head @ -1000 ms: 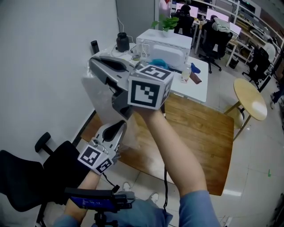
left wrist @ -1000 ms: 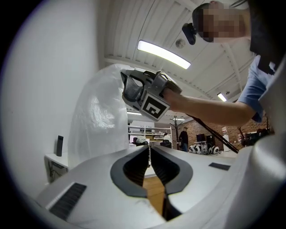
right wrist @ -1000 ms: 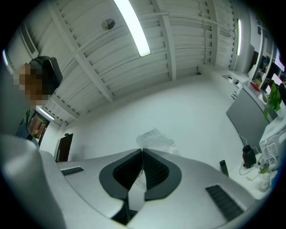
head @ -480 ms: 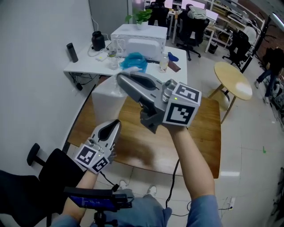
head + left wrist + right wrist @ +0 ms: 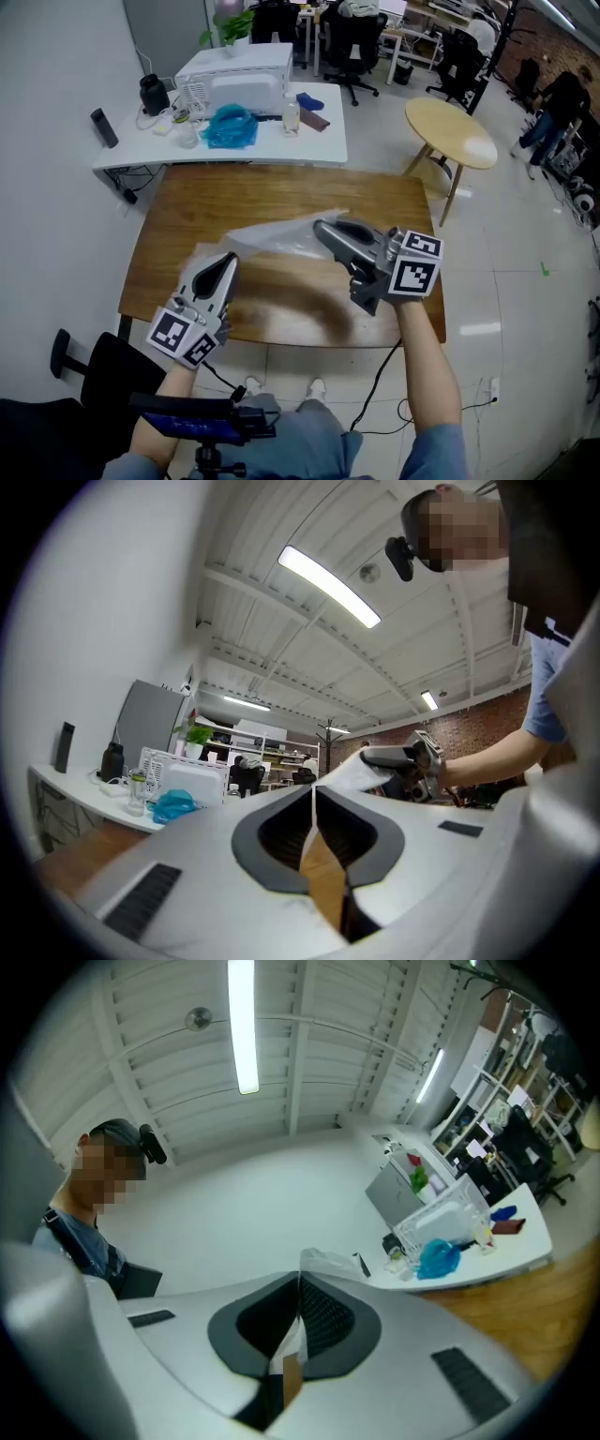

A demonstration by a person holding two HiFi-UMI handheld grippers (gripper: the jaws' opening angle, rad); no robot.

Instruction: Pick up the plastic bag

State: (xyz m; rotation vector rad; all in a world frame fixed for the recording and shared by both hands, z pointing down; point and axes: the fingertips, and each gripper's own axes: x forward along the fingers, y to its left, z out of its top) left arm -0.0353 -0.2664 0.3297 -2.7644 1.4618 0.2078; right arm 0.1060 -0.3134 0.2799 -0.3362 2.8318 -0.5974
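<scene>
A clear plastic bag (image 5: 279, 238) hangs stretched above the wooden table (image 5: 281, 192), between my two grippers. My left gripper (image 5: 228, 259) is shut on the bag's near left end. My right gripper (image 5: 322, 227) is shut on its right end, a little higher. In the left gripper view the jaws (image 5: 314, 787) are pressed together on a thin film, and the bag (image 5: 353, 772) runs on to the right gripper (image 5: 405, 759). In the right gripper view a crumple of the bag (image 5: 330, 1263) sticks out past the closed tips (image 5: 300, 1281).
Behind the wooden table stands a white desk (image 5: 319, 145) with a white appliance (image 5: 239, 70), a blue bag (image 5: 230, 127) and a bottle (image 5: 292, 114). A round yellow side table (image 5: 450, 131) is at the right, a black chair (image 5: 56, 412) near left, a wall on the left.
My right gripper has come down from high near the head to just over the wooden table, and the bag has come down with it. The left gripper has hardly moved.
</scene>
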